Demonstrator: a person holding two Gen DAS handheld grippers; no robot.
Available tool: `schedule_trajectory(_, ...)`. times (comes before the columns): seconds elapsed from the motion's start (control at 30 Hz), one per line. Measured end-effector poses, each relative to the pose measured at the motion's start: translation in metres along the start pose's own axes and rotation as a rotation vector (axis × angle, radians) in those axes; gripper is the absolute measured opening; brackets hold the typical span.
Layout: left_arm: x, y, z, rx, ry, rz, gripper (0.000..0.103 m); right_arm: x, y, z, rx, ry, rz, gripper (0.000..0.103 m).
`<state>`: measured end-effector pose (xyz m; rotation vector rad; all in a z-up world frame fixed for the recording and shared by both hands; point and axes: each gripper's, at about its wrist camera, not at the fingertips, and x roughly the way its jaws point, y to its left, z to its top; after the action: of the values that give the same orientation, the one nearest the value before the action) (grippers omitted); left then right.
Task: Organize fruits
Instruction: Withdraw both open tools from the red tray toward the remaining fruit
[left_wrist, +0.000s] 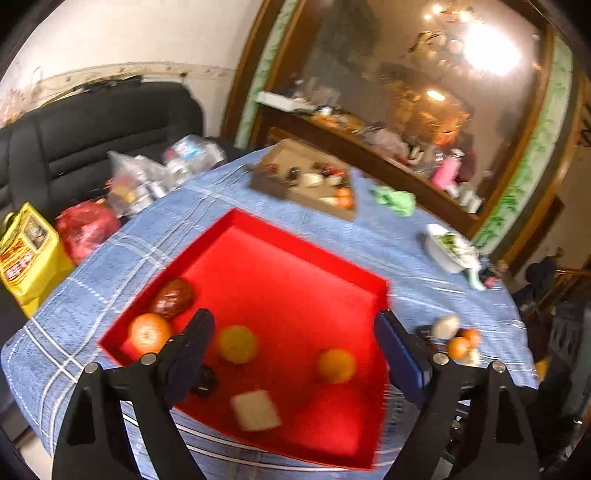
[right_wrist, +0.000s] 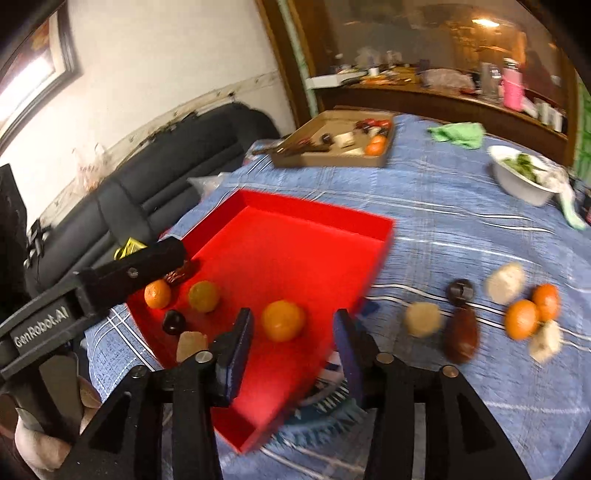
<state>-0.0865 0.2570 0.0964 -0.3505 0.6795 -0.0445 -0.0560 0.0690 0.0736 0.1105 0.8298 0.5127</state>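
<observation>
A red tray (left_wrist: 280, 258) (right_wrist: 295, 236) lies on the blue tablecloth. In it are a dark red fruit (left_wrist: 173, 298), an orange (left_wrist: 149, 332), a yellow fruit (left_wrist: 237, 343), another orange (left_wrist: 336, 365) (right_wrist: 283, 319), a small dark fruit (left_wrist: 204, 380) (right_wrist: 173, 322) and a pale block (left_wrist: 255, 410). My left gripper (left_wrist: 295, 354) is open and empty above the tray's near side. My right gripper (right_wrist: 293, 345) is open and empty over the tray's right edge. Right of the tray lie two oranges (right_wrist: 532, 312), pale pieces (right_wrist: 505, 282), a brown fruit (right_wrist: 461, 334) and a dark round fruit (right_wrist: 460, 291).
A cardboard box (right_wrist: 332, 158) with assorted items stands at the table's far side. A green cloth (right_wrist: 458, 134) and a white bowl (right_wrist: 517, 184) with greens are at the far right. A black sofa (left_wrist: 92, 136) with bags stands left of the table.
</observation>
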Motion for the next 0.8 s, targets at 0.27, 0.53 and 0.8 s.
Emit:
schedule_trajectory(0.27, -0.039, -0.047, -0.001, 0.031, -0.009, -0.177, 0.087, -0.083, -0.047, -0.021, 0.079, -0.108, -0.082, 0.056)
schedule_trajectory(0.53, -0.140, -0.103, 0.012, 0.160, -0.170, -0.229, 0.087, -0.215, -0.074, -0.024, 0.089, -0.277, -0.217, 0.056)
schedule_trajectory(0.8, -0.277, -0.131, 0.046, 0.313, -0.562, -0.207, 0.099, -0.398, -0.037, 0.015, -0.015, -0.542, -0.412, 0.069)
